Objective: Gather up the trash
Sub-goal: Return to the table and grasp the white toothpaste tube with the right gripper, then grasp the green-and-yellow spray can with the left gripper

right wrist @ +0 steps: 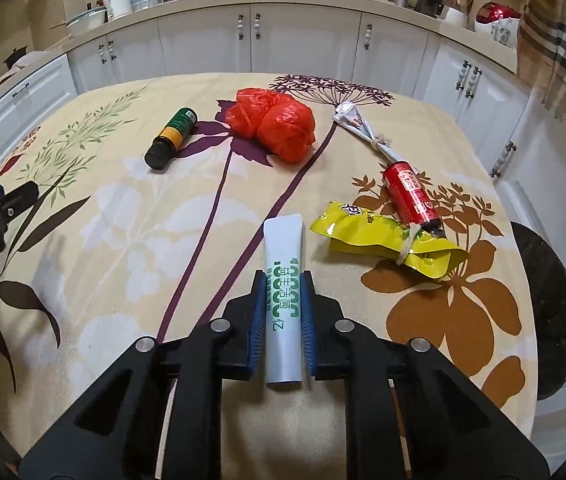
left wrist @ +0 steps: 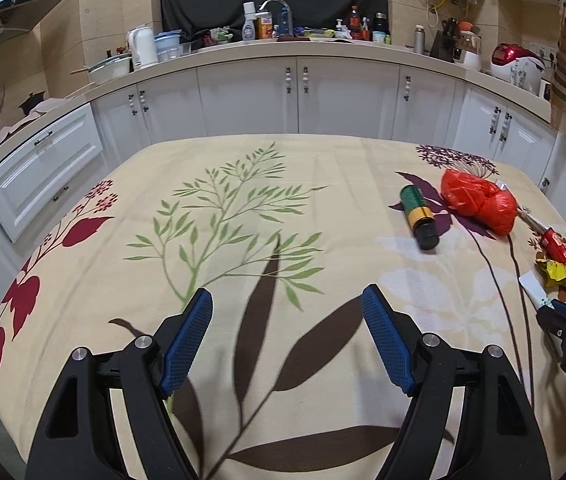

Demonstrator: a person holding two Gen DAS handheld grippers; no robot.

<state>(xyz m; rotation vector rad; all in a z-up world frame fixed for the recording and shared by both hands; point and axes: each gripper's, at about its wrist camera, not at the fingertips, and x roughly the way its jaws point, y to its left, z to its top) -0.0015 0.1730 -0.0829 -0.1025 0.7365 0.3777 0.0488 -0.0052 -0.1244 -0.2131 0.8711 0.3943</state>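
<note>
Our right gripper point(right wrist: 282, 320) is clamped mid-length on the white sachet tube point(right wrist: 283, 276) just above the floral tablecloth point(right wrist: 123, 240), which we judge light, soft and slippery, while our left gripper point(left wrist: 287, 336) hangs apart, empty.

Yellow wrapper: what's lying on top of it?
The red tube-shaped wrapper overlaps the yellow wrapper at its far edge, and a pale string crosses it. Anything beneath the wrapper is hidden; around it only tablecloth shows.

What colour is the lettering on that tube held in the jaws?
Green lettering on a white tube, clearest in the right wrist view.
</note>
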